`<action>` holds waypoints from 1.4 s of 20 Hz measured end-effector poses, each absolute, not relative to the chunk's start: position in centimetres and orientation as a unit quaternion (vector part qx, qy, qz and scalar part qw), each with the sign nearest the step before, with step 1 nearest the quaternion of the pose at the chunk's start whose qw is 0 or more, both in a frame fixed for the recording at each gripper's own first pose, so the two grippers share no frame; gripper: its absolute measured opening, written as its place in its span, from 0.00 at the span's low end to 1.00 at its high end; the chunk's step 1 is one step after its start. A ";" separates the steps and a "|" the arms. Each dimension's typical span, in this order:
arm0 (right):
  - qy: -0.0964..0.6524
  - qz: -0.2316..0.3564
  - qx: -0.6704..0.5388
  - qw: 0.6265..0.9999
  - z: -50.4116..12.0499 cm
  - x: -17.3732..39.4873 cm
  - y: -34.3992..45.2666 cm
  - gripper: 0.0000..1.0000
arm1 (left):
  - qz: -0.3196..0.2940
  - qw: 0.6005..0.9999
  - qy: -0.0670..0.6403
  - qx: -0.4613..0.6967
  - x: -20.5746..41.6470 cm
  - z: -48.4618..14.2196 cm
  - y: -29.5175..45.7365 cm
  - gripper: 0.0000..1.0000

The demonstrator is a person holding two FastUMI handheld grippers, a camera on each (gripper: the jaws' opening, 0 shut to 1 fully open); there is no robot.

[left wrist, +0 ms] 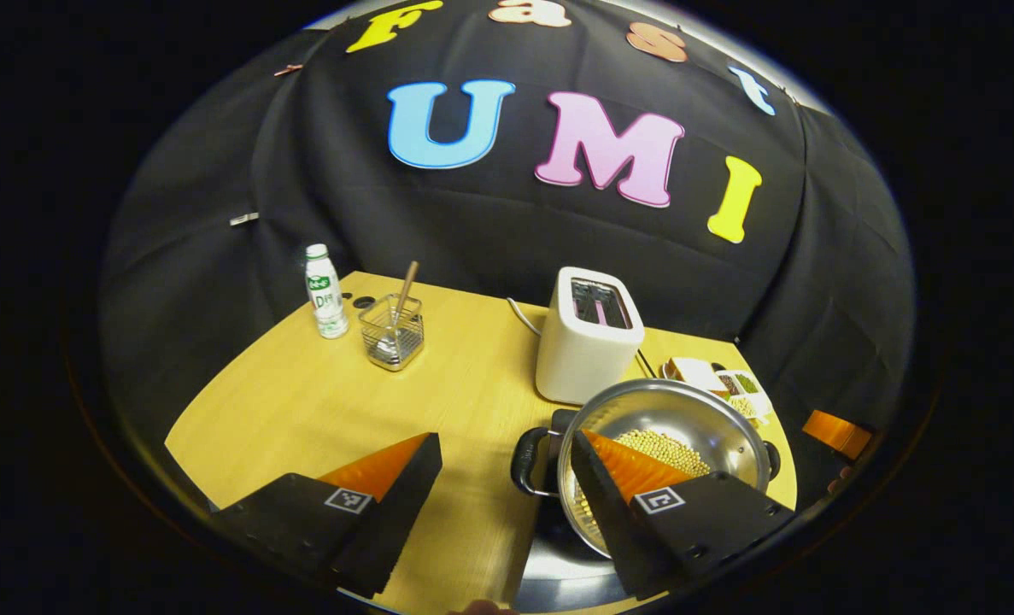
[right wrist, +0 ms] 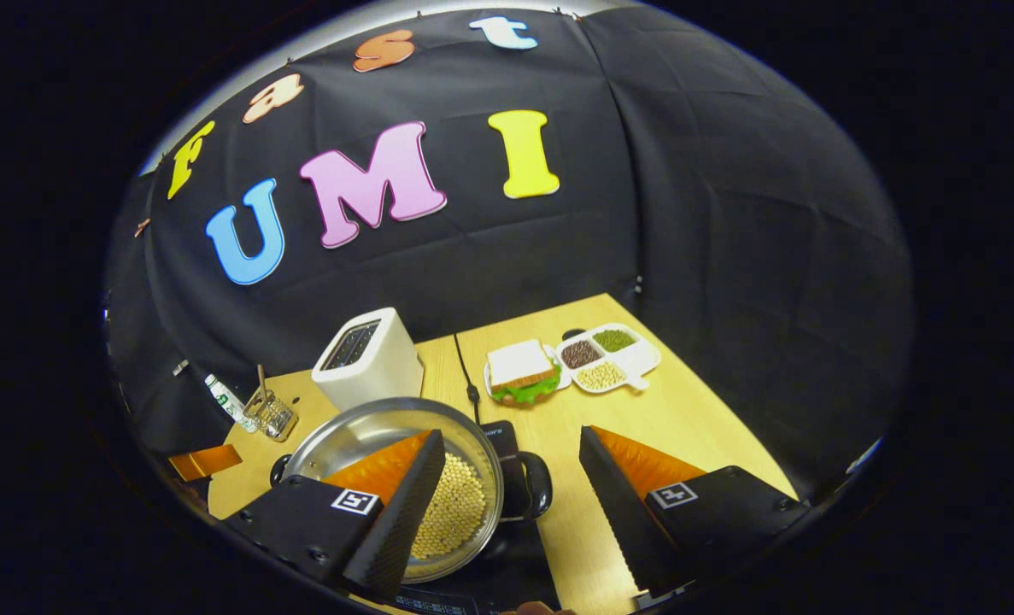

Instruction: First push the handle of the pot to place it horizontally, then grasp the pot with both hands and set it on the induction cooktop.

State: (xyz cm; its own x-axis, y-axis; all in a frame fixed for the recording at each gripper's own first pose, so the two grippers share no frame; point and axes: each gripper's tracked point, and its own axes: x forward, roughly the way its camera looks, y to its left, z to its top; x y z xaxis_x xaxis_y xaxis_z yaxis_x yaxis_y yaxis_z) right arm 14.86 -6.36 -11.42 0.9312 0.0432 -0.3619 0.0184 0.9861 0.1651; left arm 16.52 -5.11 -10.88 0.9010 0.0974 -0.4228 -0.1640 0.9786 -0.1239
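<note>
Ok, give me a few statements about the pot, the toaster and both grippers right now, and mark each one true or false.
1. The pot holds pale round beans. True.
2. The left gripper is shut on a pot handle. False: its fingers are spread wide, the handle lying between them.
3. The toaster stands behind the pot. True.
4. The sandwich lies inside the pot. False: it rests on a plate beside the divided tray.
5. The right gripper is open. True.

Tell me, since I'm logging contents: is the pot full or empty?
Partly filled. The pot stands upright with a layer of pale yellow beans covering part of its bottom; bare steel shows above them.
</note>
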 end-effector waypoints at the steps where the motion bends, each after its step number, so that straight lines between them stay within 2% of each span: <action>1: 0.165 0.006 0.075 0.983 -9.9 14.5 -6.6 0.99 | 0.072 0.973 0.204 -0.081 15.5 -9.7 -4.8 0.96; 5: 0.097 0.020 0.049 0.994 -4.8 13.1 -6.5 0.98 | 0.066 0.981 0.168 -0.076 12.6 -5.8 -4.2 0.95; 11: 0.044 0.039 0.045 0.997 0.2 9.5 -5.3 0.98 | 0.058 0.992 0.107 -0.042 9.1 -0.7 -3.5 0.95; 17: 0.003 0.036 0.042 0.998 3.4 3.0 -4.1 1.00 | 0.064 0.996 0.060 -0.023 2.4 2.8 -3.1 0.95; 19: -0.017 0.038 0.053 0.998 4.7 0.9 -3.3 0.98 | 0.064 0.997 0.040 -0.015 0.2 3.7 -3.1 0.95; 25: -0.031 0.031 0.026 0.999 4.2 -2.4 -1.3 0.98 | 0.038 0.998 0.046 -0.016 -5.2 2.8 -3.2 0.96; 28: -0.027 0.030 0.001 0.999 3.6 -3.3 -0.5 0.98 | 0.045 0.998 0.041 -0.018 -7.1 2.5 -1.6 0.95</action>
